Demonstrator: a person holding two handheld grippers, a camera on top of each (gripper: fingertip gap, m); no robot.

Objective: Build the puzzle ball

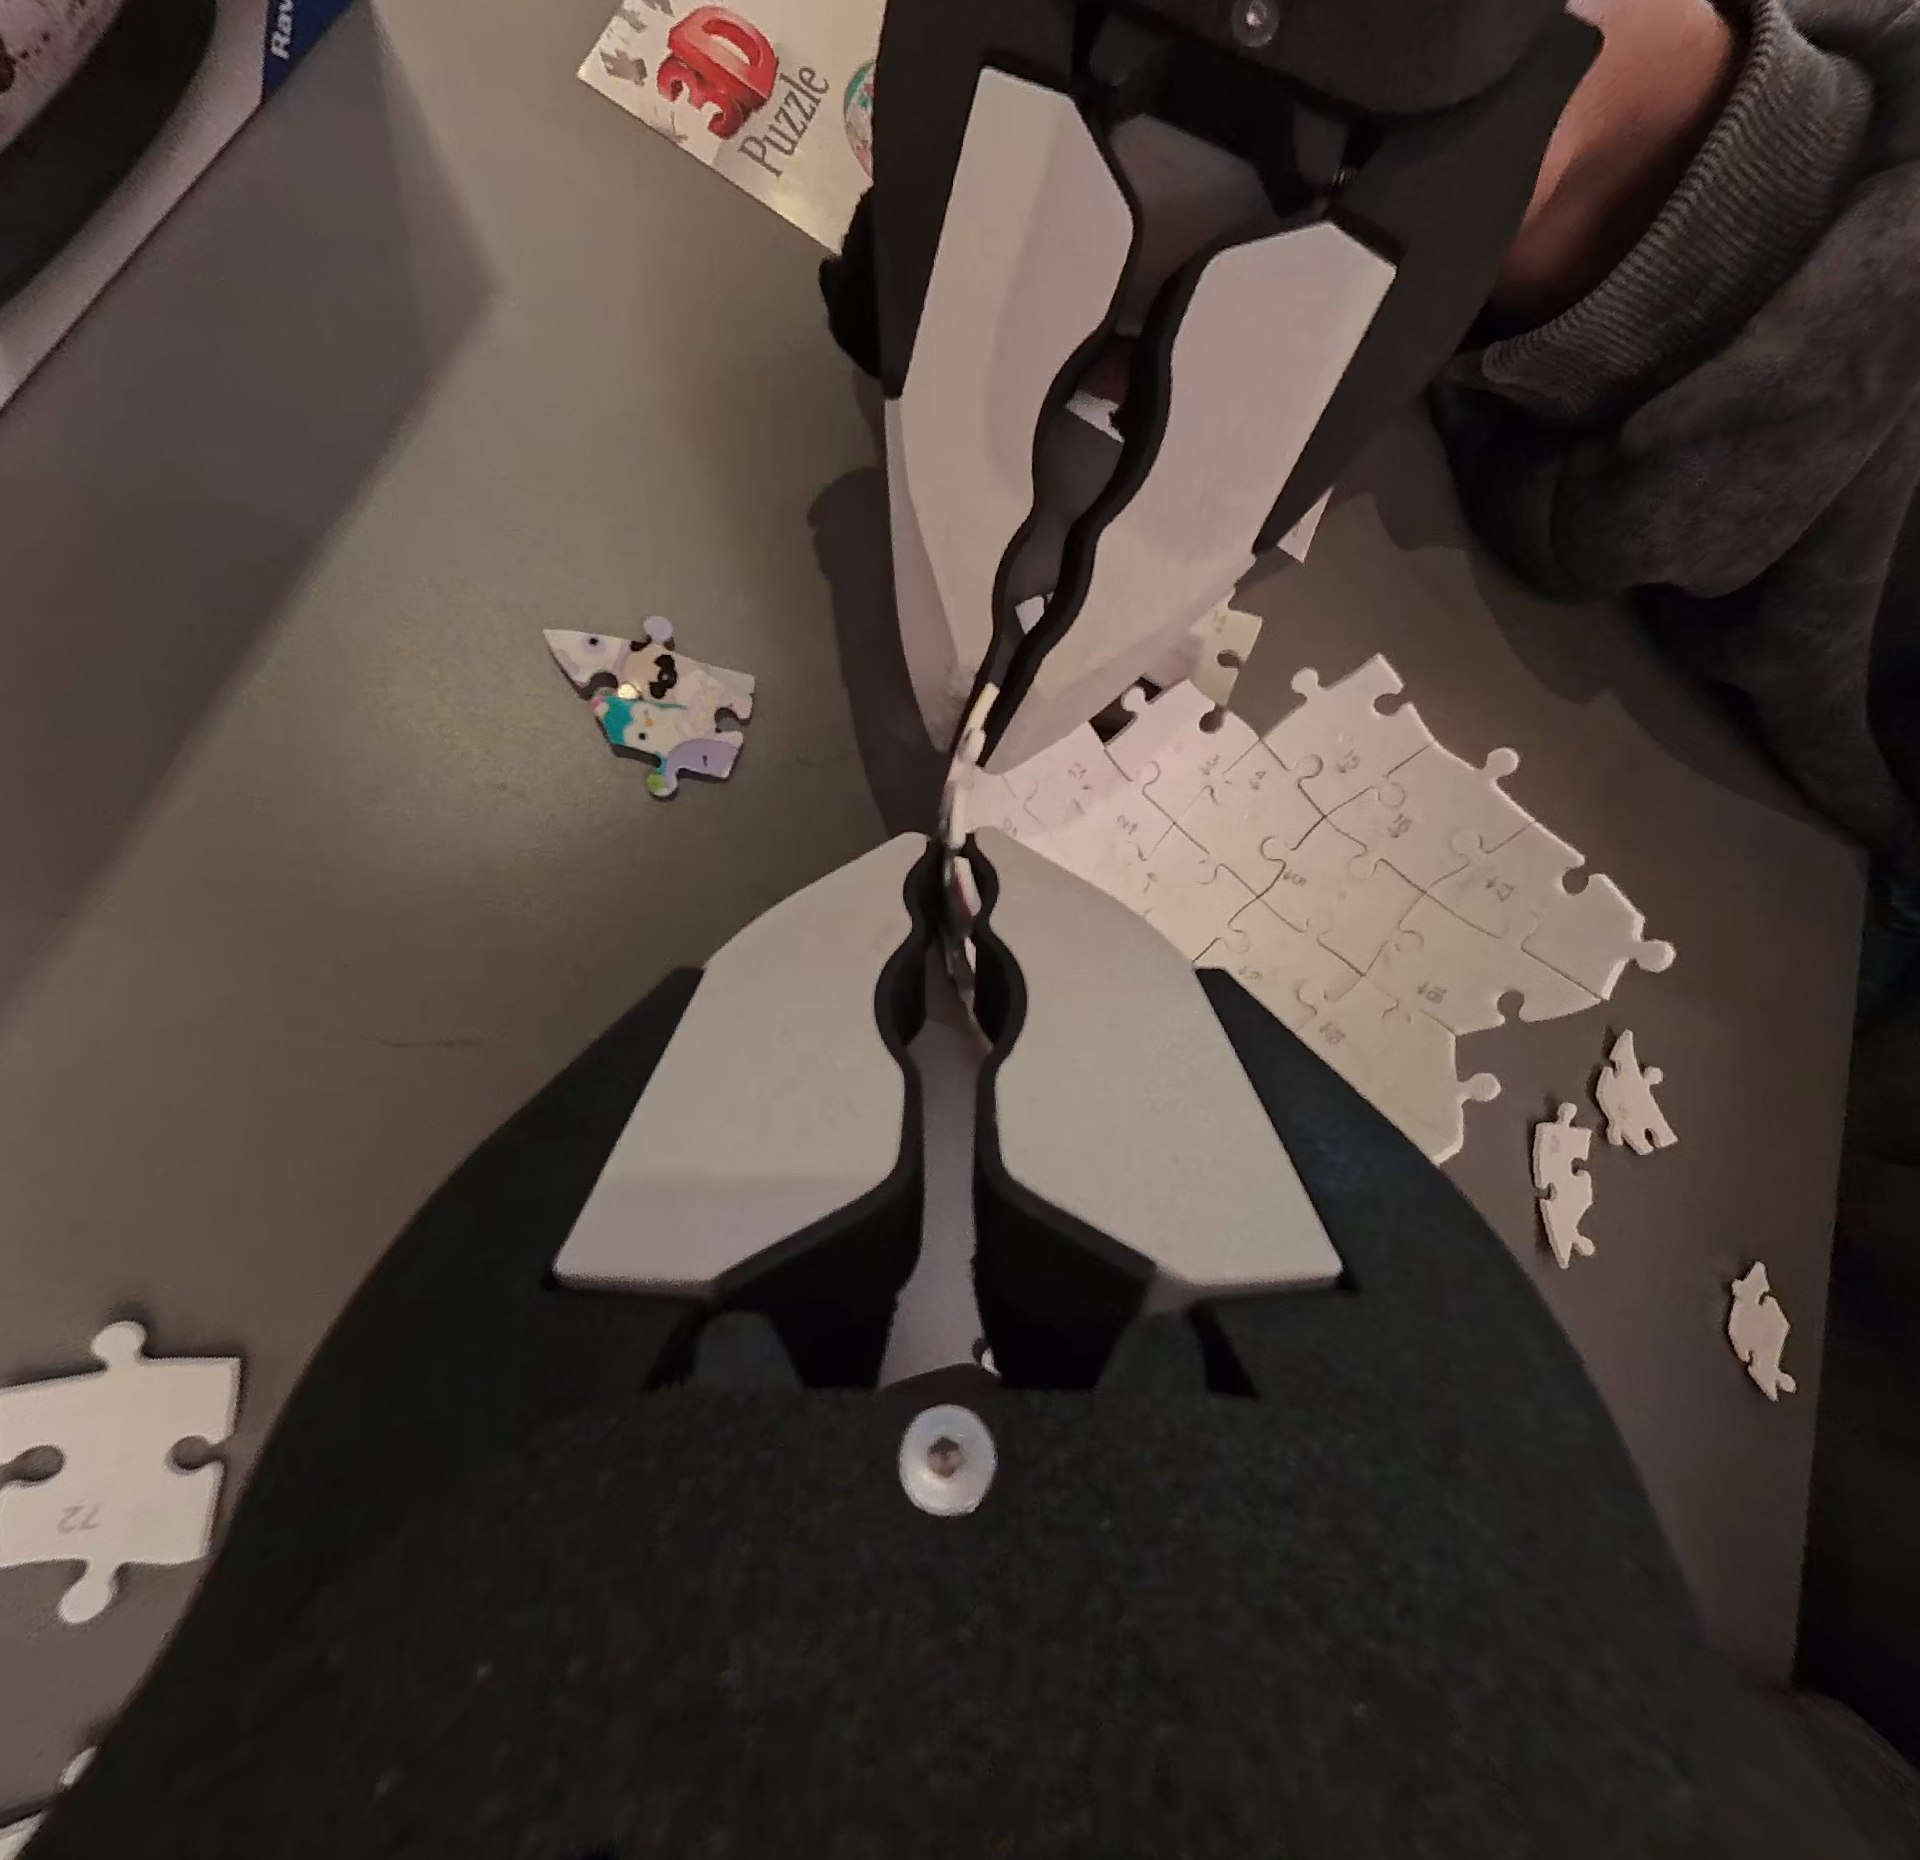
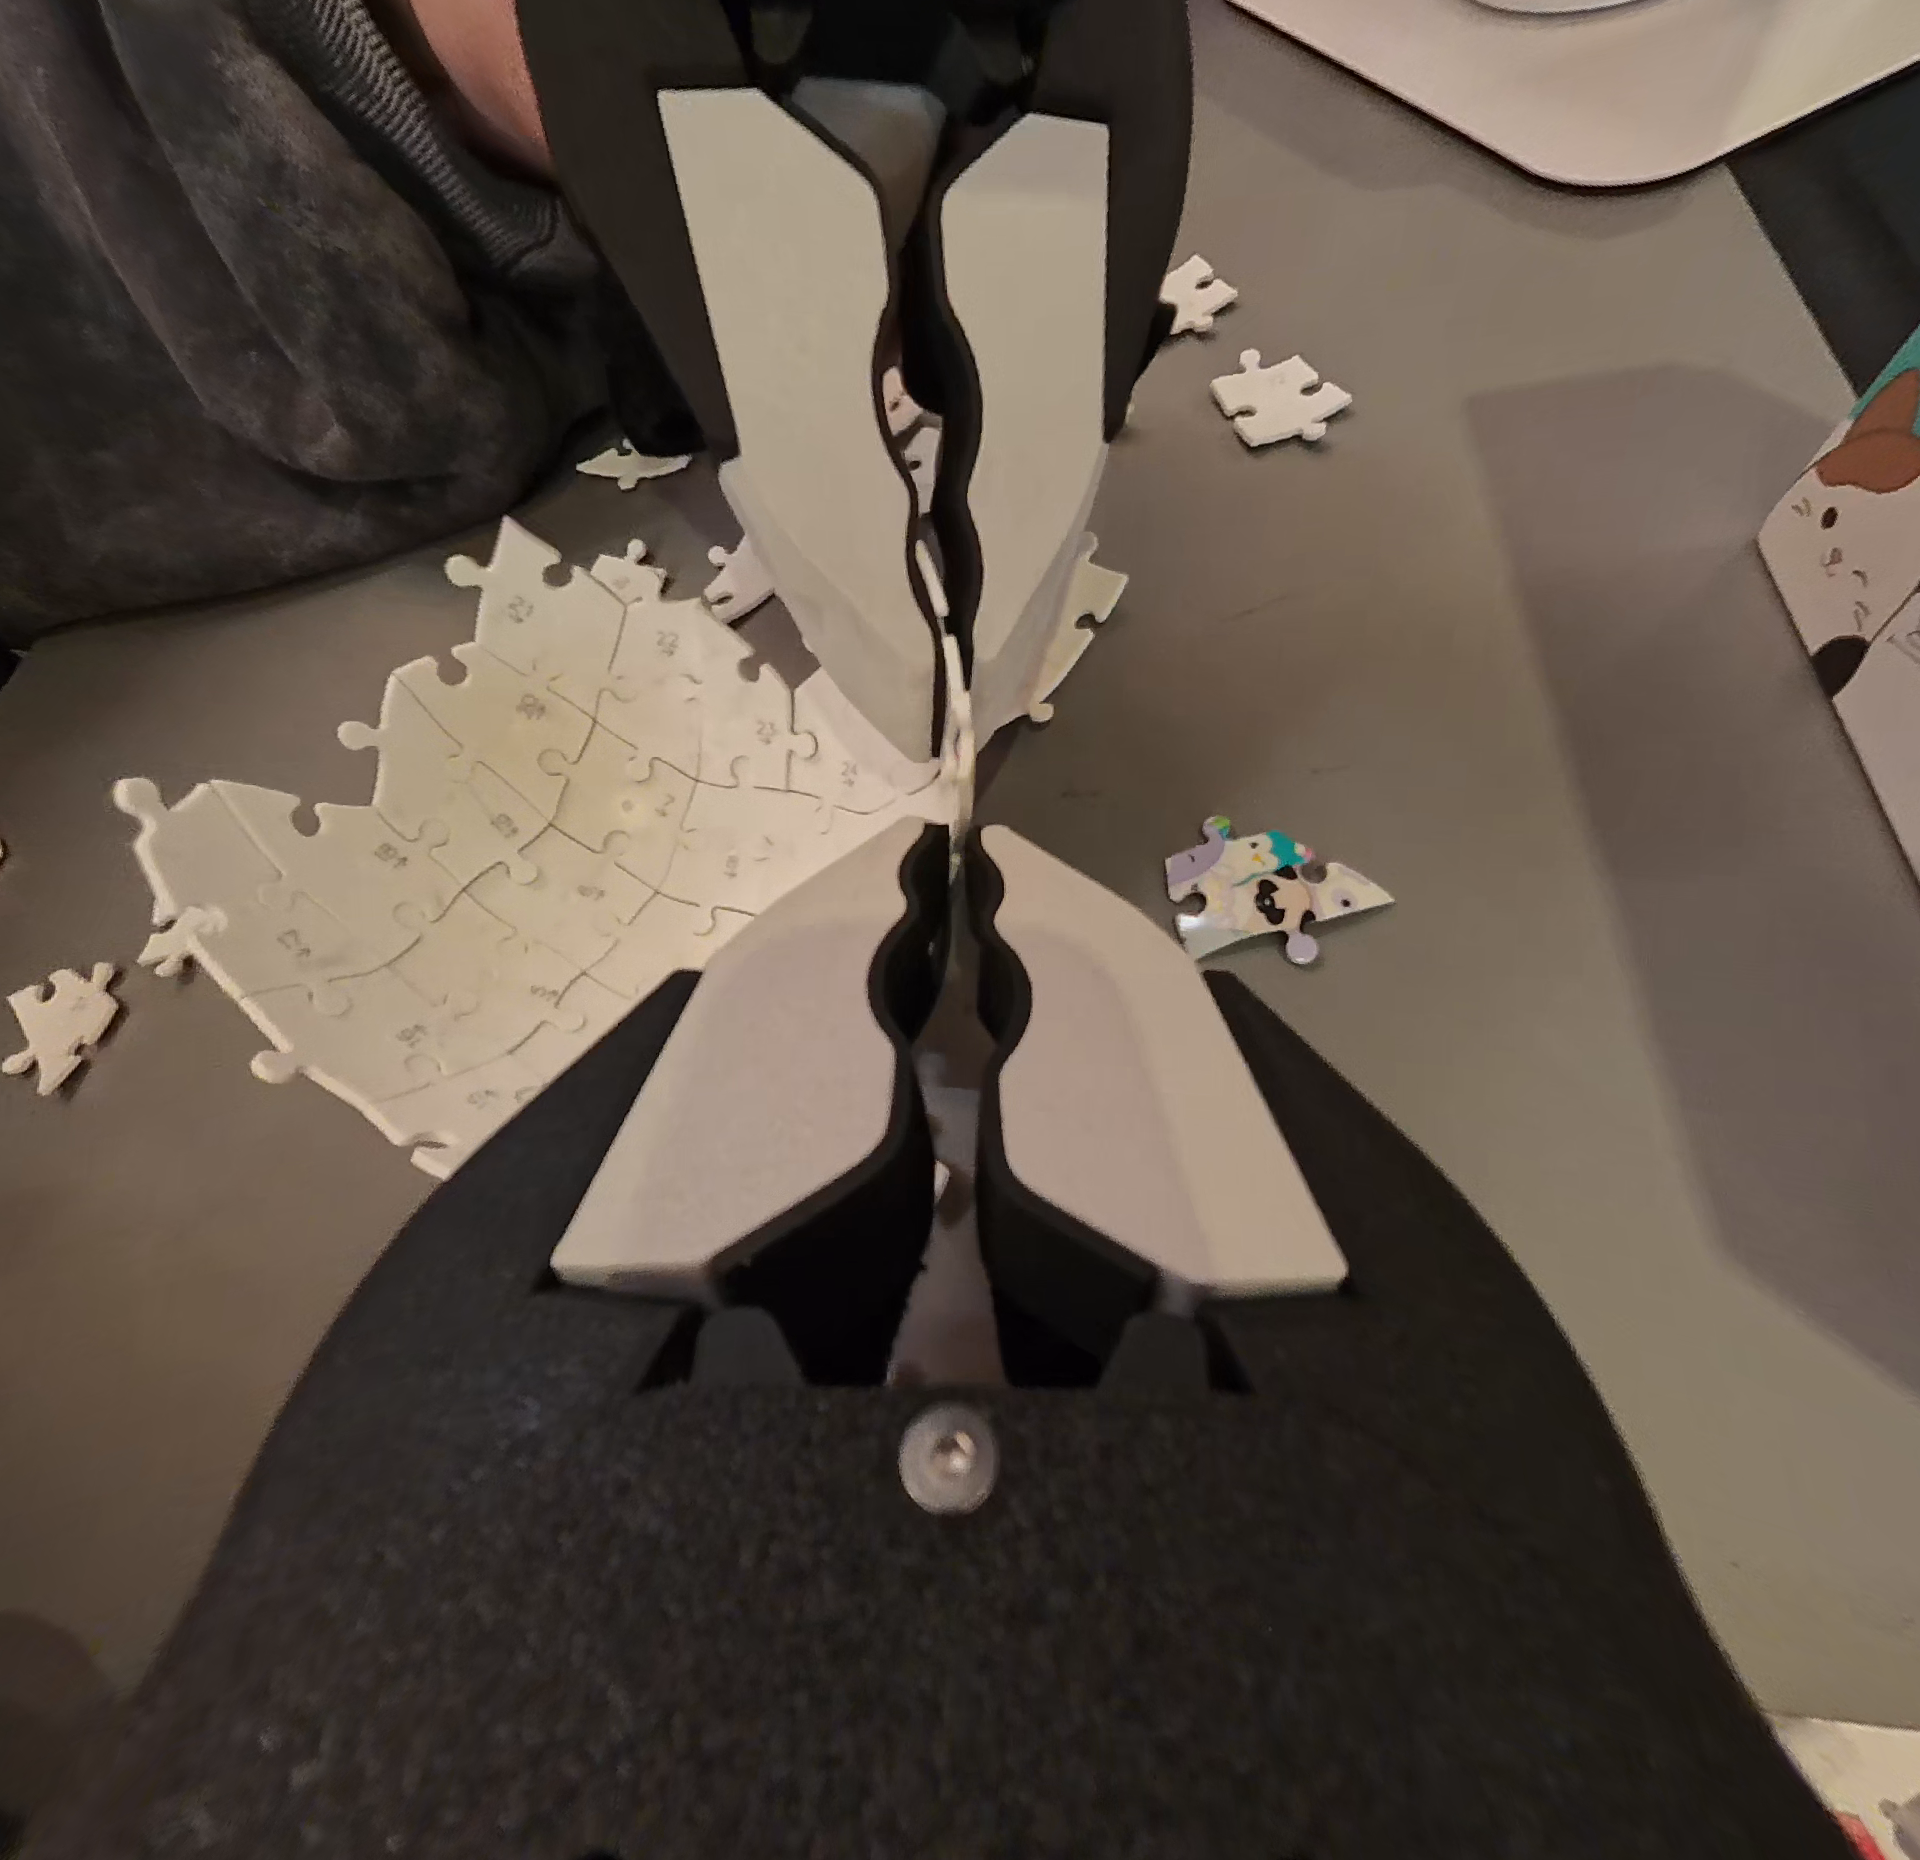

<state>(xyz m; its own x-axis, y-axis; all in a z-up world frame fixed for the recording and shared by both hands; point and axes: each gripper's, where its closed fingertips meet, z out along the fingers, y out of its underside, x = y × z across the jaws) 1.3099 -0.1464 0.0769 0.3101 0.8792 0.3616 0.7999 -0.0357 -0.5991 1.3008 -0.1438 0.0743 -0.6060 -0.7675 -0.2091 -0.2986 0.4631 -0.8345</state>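
Left wrist view shows the left gripper (image 1: pixel 951 860) and right gripper (image 1: pixel 977 740) both closed, tip to tip, on edge pieces of the curved white assembled puzzle shell (image 1: pixel 1351 875) over the grey table (image 1: pixel 312 875), apparently joining a piece; next, press it into place.

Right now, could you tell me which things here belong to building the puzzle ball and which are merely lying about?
In use: left claw, right claw, assembled puzzle section, loose white pieces, printed piece cluster.
Lying about: puzzle box, leaflet, white mat.
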